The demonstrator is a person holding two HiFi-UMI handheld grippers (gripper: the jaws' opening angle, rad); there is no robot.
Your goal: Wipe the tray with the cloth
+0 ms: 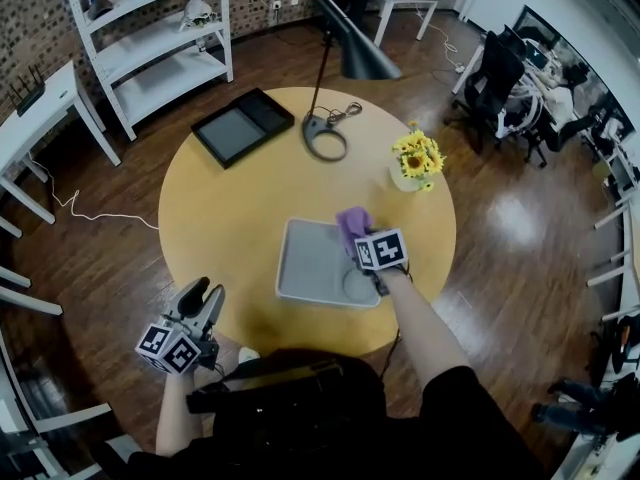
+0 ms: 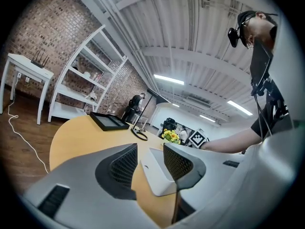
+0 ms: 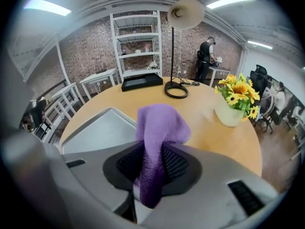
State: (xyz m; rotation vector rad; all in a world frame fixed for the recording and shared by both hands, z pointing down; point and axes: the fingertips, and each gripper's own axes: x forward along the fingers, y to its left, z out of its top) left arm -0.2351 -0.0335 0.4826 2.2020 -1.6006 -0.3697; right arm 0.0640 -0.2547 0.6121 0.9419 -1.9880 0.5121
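Note:
A grey tray (image 1: pixel 305 268) lies on the round yellow table (image 1: pixel 220 218), near its front edge. My right gripper (image 1: pixel 358 238) hovers over the tray's right side, tilted downward, and is shut on a purple cloth (image 1: pixel 352 221). In the right gripper view the cloth (image 3: pixel 159 128) sticks up from between the jaws (image 3: pixel 153 163), with the tray (image 3: pixel 95 130) below and to the left. My left gripper (image 1: pixel 203 295) is held off the table's front left edge, pointing level. Its jaws (image 2: pixel 150 160) stand a little apart with nothing between them; the tray (image 2: pixel 155 175) shows beyond the gap.
A black desk lamp (image 1: pixel 325 136) stands at the back of the table, a pot of yellow flowers (image 1: pixel 415 163) at the right, a flat black tray (image 1: pixel 240 126) at the back left. White shelves (image 1: pixel 160 38) and office chairs (image 1: pixel 500 78) surround the table.

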